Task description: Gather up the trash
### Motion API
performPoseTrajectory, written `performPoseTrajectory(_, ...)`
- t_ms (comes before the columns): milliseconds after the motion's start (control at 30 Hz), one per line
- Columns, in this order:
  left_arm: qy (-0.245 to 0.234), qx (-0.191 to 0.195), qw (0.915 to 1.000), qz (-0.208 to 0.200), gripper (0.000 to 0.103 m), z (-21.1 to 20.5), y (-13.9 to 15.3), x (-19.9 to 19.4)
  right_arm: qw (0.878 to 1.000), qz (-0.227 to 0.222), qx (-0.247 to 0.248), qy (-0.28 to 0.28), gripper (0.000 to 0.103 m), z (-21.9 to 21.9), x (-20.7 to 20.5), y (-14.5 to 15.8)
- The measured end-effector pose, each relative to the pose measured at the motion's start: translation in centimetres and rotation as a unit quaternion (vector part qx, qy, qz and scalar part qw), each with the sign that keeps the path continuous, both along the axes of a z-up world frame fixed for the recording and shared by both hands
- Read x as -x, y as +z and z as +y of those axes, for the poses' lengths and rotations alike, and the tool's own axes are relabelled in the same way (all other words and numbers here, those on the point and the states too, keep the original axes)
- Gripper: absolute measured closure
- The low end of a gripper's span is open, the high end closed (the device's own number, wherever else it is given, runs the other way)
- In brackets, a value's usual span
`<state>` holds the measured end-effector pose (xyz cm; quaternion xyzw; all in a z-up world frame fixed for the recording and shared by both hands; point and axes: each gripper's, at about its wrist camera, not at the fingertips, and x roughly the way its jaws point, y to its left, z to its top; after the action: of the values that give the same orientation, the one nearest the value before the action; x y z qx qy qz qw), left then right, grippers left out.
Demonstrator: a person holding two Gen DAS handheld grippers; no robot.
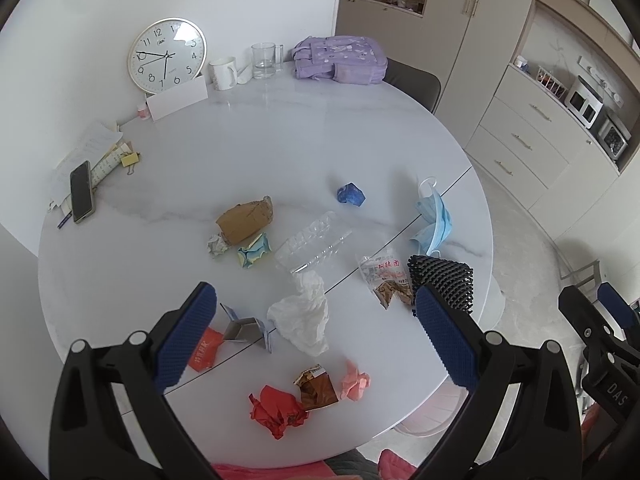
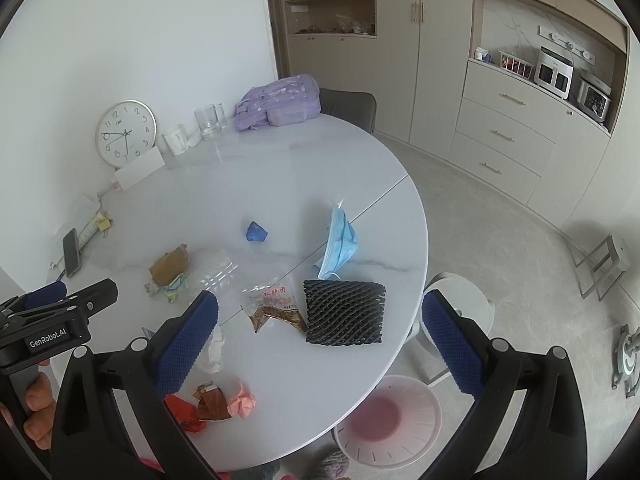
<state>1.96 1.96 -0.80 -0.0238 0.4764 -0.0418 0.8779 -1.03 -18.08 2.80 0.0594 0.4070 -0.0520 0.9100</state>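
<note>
While both released, hand-held grippers above scattered trash on table

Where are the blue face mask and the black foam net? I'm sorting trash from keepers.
blue face mask point(image 2: 342, 240), right wrist view, middle of its pleated panel.
black foam net point(image 2: 345, 312), right wrist view, centre of the mesh.

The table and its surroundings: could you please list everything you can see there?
table: 1, white, round
clock: 1, white, at wall
mug: 1, white, beside clock
glass: 1, clear, beside mug
backpack: 1, purple, far edge
phone: 1, dark, on papers
face mask: 1, blue, right edge
foam net: 1, black, right edge
blue wad: 1, centre
tissue: 1, white, near side
bin: 1, pink, on floor
left gripper: jaws open
right gripper: jaws open
</note>
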Motion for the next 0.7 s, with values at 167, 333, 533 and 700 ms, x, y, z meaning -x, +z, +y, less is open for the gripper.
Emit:
performPoseTrajectory(167, 0.002, -0.002, 1.0, 0.0, 0.008, -0.14, -0.06, 0.27, 1.0, 0.002, 0.0, 0.001, 0.002, 0.11, -0.01, -0.09)
performPoseTrajectory(333, 0.004, -0.002, 1.0, 0.004, 0.008, 0.08, -0.24, 0.41, 1.0, 0.006, 0.0, 0.002, 0.002, 0.19, -0.13, -0.17)
performPoseTrajectory(533, 0.007, -0.004, 1.0, 0.006, 0.008, 0.18, -0.28, 0.41, 1.0, 0.008, 0.0, 0.005, 0.002, 0.35, -0.02, -0.34)
performPoseTrajectory(700, 0.009, -0.005, 0.9999, 0.008, 0.008, 0.24, -0.44, 0.49, 1.0, 0.009, 0.0, 0.005, 0.002, 0.43, -0.05, -0.38)
